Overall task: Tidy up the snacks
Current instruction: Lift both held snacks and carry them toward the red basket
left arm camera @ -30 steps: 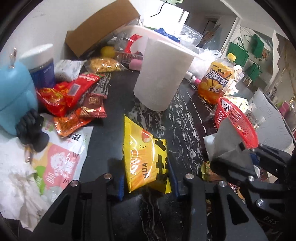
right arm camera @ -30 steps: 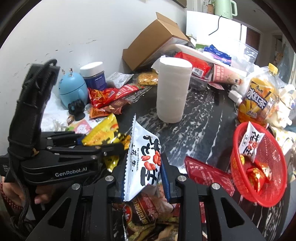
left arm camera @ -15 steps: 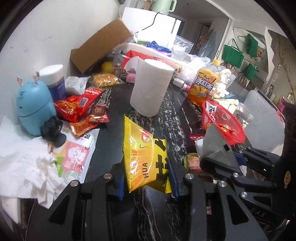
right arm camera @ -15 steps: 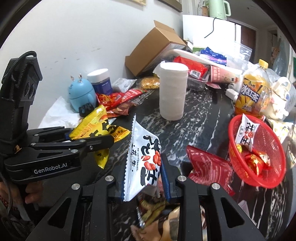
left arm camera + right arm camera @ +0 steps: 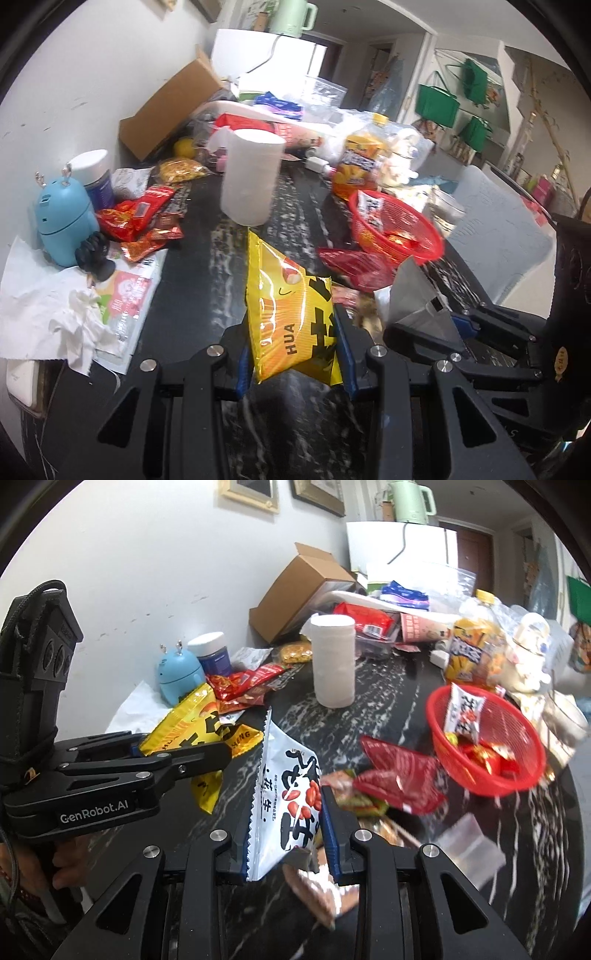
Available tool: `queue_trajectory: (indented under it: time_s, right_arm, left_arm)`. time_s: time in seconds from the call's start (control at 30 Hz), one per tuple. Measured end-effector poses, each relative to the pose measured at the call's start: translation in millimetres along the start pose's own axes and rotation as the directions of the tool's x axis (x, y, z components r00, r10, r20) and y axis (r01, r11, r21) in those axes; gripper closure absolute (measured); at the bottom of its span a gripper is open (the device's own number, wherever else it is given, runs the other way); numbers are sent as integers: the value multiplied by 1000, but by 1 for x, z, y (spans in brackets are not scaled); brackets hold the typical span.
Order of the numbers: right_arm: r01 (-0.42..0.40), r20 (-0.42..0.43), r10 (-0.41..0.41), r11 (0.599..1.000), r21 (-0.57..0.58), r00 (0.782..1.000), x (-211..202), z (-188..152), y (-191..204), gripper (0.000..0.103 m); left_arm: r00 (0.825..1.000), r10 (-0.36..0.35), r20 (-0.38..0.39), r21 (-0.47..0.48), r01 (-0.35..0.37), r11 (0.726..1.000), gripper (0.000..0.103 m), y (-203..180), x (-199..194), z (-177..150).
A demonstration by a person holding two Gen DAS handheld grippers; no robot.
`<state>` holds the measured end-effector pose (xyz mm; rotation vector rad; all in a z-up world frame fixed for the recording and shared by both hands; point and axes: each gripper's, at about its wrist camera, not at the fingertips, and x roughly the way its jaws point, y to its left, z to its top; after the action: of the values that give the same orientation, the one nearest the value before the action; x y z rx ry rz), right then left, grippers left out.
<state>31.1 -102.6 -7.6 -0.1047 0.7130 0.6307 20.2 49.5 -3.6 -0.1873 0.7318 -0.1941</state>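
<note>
My left gripper (image 5: 293, 356) is shut on a yellow snack bag (image 5: 291, 314) marked HUA, held upright above the dark marble table (image 5: 207, 280). In the right wrist view that same yellow snack bag (image 5: 192, 731) sticks out of the left gripper (image 5: 218, 751) at the left. My right gripper (image 5: 284, 834) is shut on a white peanut packet (image 5: 288, 801) with red nuts printed on it. A red mesh basket (image 5: 517, 768) with several small packets and one white packet (image 5: 463, 710) stands to the right. Red snack bags (image 5: 399, 775) lie between it and the gripper.
A white paper roll (image 5: 332, 661) stands mid-table. Behind it are a cardboard box (image 5: 295, 590), an orange drink bottle (image 5: 472, 646) and loose bags. A blue round gadget (image 5: 64, 218), red packets (image 5: 136, 214) and crumpled tissue (image 5: 55, 314) crowd the left edge. A grey chair (image 5: 498, 240) stands right.
Both grippers have pulled back and risen with their packets still held. The table, roll and basket look smaller and farther away. More loose packets show below the right gripper.
</note>
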Motion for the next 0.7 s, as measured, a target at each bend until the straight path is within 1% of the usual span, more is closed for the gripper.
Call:
queue_trajectory:
  time_s: [0.33,0.53,0.7]
  right_arm:
    - [71,19,-74,992,100,997,-41,-33,-16,74]
    - [127,25,-132,978,163,991,-66,-53,-29,74]
    - [178,26,-187,960,214,982,-84,-68,-42,74]
  left_arm:
    - [995,-94,-22,89,96,991,67,-46,-3,-9]
    - [984,-168,-56,147,174,974,67,-77,0,-14]
    - [971,-223,-90,196,237,952,67,-103,6,-15]
